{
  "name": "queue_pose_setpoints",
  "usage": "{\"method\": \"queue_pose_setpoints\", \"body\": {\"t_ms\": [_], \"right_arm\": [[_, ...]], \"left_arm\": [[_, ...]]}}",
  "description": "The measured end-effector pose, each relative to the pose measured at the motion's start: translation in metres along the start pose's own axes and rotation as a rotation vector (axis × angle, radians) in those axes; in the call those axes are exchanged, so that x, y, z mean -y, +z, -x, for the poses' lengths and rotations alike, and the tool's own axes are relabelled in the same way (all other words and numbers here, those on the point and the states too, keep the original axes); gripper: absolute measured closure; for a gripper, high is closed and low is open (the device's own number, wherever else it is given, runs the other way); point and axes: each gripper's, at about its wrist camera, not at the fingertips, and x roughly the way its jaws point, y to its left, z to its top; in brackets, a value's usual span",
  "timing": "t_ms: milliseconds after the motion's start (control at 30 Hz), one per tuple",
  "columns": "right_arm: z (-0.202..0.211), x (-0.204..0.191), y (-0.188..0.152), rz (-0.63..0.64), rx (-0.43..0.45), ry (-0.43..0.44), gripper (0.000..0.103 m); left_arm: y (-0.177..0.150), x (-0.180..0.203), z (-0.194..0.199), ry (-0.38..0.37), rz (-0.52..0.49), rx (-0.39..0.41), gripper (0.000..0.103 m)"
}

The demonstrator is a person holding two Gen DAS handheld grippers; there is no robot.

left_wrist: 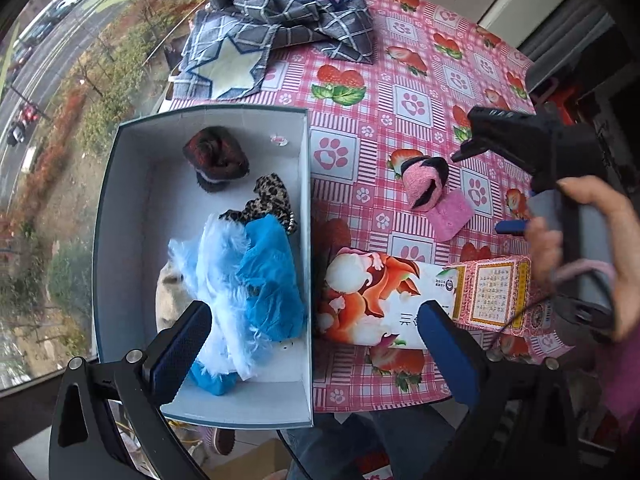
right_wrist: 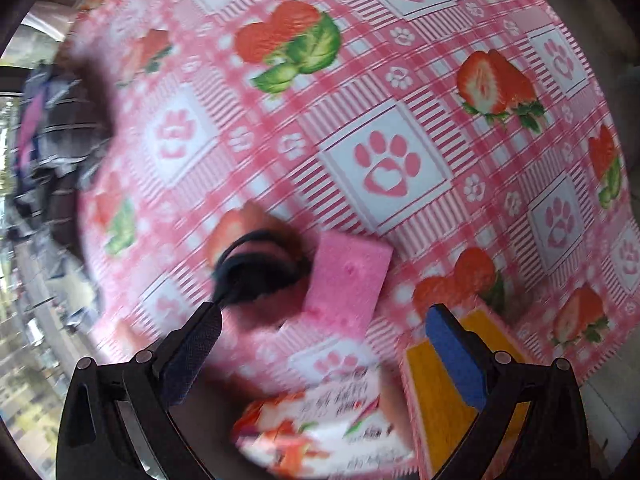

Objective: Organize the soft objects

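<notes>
A white box [left_wrist: 304, 216] at the table's left holds a dark red knit roll [left_wrist: 216, 156], a leopard-print scrunchie [left_wrist: 272, 200] and a fluffy light-blue piece with blue cloth [left_wrist: 256, 280]. My left gripper [left_wrist: 316, 344] hangs open over the box's near right wall, holding nothing. A pink and black rolled sock [left_wrist: 424, 184] lies on the tablecloth beside a pink sponge [left_wrist: 452, 216]. In the blurred right wrist view, the sock [right_wrist: 256, 264] and sponge [right_wrist: 348, 280] lie just ahead of my open, empty right gripper [right_wrist: 324, 356].
A printed carton [left_wrist: 400, 300] lies on the strawberry tablecloth [left_wrist: 400, 92] between the box and a person's hand [left_wrist: 600, 248]. A plaid cloth pile [left_wrist: 288, 12] and a denim piece with a star [left_wrist: 224, 64] sit at the far edge. A window lies left.
</notes>
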Motion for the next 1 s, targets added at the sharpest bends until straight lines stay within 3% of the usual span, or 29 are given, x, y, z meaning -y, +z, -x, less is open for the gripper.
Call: {"method": "queue_pose_setpoints", "body": {"t_ms": [133, 400, 533, 767, 1000], "right_arm": [[0.019, 0.013, -0.006, 0.067, -0.086, 0.115, 0.0], [0.065, 0.024, -0.013, 0.196, -0.072, 0.272, 0.0], [0.087, 0.011, -0.021, 0.349, -0.01, 0.265, 0.0], [0.101, -0.037, -0.08, 0.661, 0.062, 0.185, 0.0], [0.099, -0.079, -0.144, 0.9, 0.142, 0.103, 0.0]], "left_arm": [[0.003, 0.008, -0.002, 0.003, -0.024, 0.0, 0.0], [0.01, 0.028, -0.01, 0.003, -0.081, -0.014, 0.0], [0.013, 0.034, -0.009, 0.015, -0.087, -0.004, 0.0], [0.011, 0.009, 0.003, 0.068, -0.031, 0.02, 0.0], [-0.013, -0.04, 0.021, 0.202, 0.046, 0.092, 0.0]]}}
